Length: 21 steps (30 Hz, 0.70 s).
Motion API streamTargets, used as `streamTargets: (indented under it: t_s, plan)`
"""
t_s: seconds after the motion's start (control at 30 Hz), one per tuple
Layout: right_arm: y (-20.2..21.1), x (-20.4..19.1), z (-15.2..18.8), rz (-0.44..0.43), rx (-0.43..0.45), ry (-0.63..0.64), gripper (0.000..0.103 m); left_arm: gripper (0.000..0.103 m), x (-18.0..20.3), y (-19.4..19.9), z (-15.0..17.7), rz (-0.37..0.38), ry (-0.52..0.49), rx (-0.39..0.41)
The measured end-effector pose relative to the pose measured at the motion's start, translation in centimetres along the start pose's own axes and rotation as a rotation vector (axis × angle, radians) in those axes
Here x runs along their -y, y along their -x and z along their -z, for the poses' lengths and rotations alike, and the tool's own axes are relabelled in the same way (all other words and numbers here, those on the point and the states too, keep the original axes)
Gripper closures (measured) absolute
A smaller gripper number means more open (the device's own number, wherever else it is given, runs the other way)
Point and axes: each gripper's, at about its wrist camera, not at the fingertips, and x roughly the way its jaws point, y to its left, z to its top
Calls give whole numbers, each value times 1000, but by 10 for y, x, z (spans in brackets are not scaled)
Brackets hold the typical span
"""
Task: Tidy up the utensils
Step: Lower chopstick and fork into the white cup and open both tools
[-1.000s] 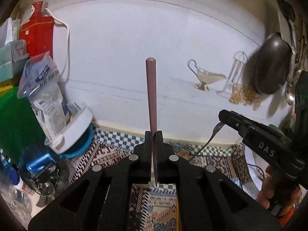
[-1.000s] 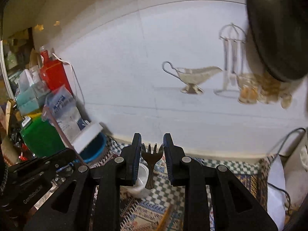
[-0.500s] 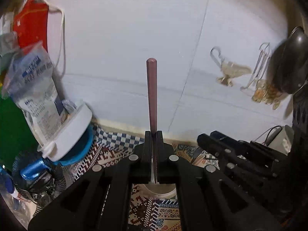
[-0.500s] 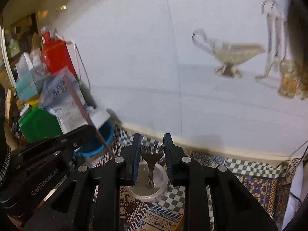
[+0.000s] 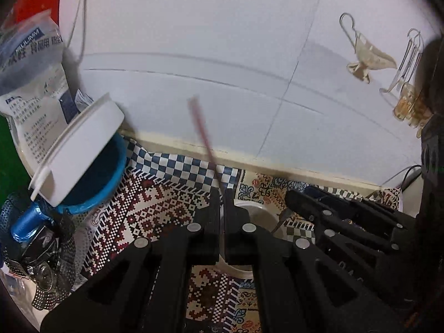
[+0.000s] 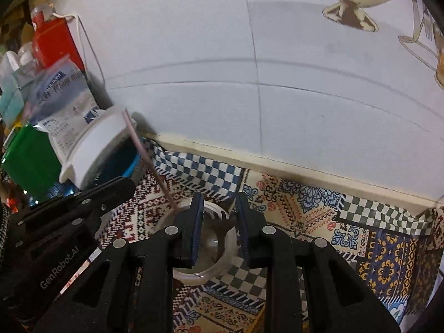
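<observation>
At lower centre of the right wrist view we see a clear plastic cup point(image 6: 206, 252) on the patterned mat point(image 6: 319, 211), the fork point(image 6: 222, 226) standing in it. The right gripper point(image 6: 217, 230) straddles the cup, jaws apart and holding nothing. A blurred pink-handled utensil point(image 5: 204, 136) leans up-left from the left gripper point(image 5: 221, 227); its jaws look narrowly parted, though we cannot tell whether they grip it.
</observation>
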Motion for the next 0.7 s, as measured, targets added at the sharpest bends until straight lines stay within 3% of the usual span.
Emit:
streamTargets:
  t_s: [0.27, 0.43, 0.7]
  plan:
    - [4, 5, -2, -6, -24, 6, 80, 101, 2, 3, 0, -3, -15, -12]
    - [14, 5, -2, 0, -1, 8, 72, 97, 2, 18, -1, -6, -27, 0]
    - [55, 0, 5, 22, 54, 33, 70, 73, 6, 54, 7, -10, -63, 37]
